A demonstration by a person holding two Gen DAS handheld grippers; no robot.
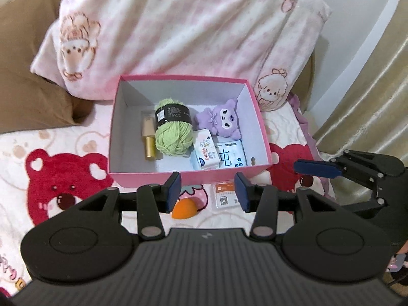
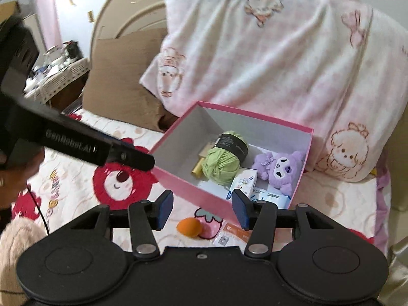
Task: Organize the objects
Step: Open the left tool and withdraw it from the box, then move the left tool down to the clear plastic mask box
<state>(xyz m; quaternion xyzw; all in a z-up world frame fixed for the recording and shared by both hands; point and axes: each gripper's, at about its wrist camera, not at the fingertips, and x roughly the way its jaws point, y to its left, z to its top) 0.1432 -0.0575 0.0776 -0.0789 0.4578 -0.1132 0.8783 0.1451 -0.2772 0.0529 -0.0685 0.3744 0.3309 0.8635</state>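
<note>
Landmark: pink box [image 1: 187,176], open-topped, standing on the bed [image 1: 84,137] in front of a big pink-and-white pillow [image 1: 191,25].

Already inside the box: green yarn ball [image 1: 173,130], gold-capped bottle [image 1: 149,137] at its left, purple plush [image 1: 221,119] toward the far right corner, tissue pack [image 1: 205,153] and a white wipes packet [image 1: 230,154] against the near wall.

Still outside, on the bedspread just in front of the box's near wall: an orange egg-shaped sponge [image 1: 183,207] and, to its right, a small white-and-orange sachet [image 1: 225,195], lying flat.

Left tongs [image 1: 206,191]: parted, nothing between the pads. They hang above the strip in front of the box; the sponge shows just below the left pad, the sachet just inside the right pad.

Right tongs [image 2: 201,210]: also parted and empty. In this view the sponge [image 2: 188,227] sits low between the pads, the sachet [image 2: 229,234] under the right one.

Judgement: sponge is likely next. It lies below and slightly left of centre for both tongs, its long axis slanting, narrow end up-right. Neither hand looks clearly nearer. Either must drop, close across the short width, then lift over the near wall. The flat sachet will be harder to pinch off soft bedding.
</note>
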